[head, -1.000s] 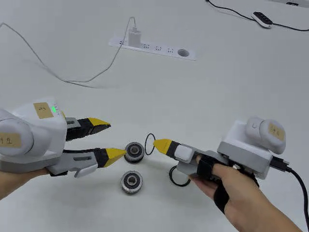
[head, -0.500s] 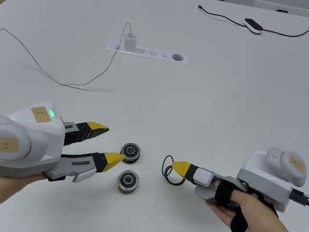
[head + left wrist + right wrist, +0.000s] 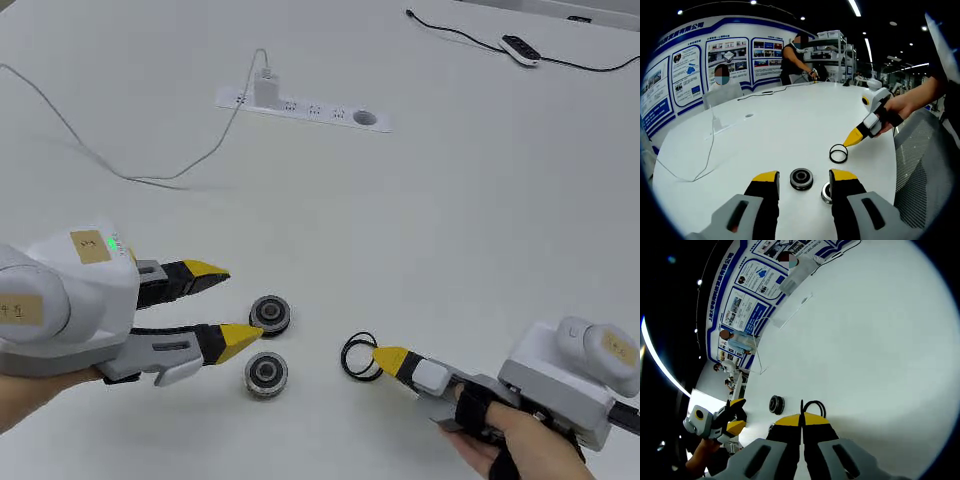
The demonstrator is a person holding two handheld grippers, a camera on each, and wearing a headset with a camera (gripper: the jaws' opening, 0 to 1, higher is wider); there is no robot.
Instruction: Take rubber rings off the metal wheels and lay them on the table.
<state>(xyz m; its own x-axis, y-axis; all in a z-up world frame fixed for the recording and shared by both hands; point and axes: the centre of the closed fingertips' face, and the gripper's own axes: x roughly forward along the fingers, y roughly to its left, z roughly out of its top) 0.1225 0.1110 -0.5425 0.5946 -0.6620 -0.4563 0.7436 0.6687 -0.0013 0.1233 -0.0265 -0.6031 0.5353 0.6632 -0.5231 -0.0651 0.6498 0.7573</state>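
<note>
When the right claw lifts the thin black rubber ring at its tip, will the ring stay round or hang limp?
Likely limp: the rubber ring is a very thin loop, so it should sag from the shut right claw. It looks light, and lying flat on the table it will hardly roll.

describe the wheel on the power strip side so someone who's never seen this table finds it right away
On the white table, look just ahead of the left gripper, whose yellow-tipped jaws stand open. Two small dark metal wheels lie there. The farther wheel is the one toward the power strip, level with the gap between the jaws, while the nearer wheel sits closer to the person.
</note>
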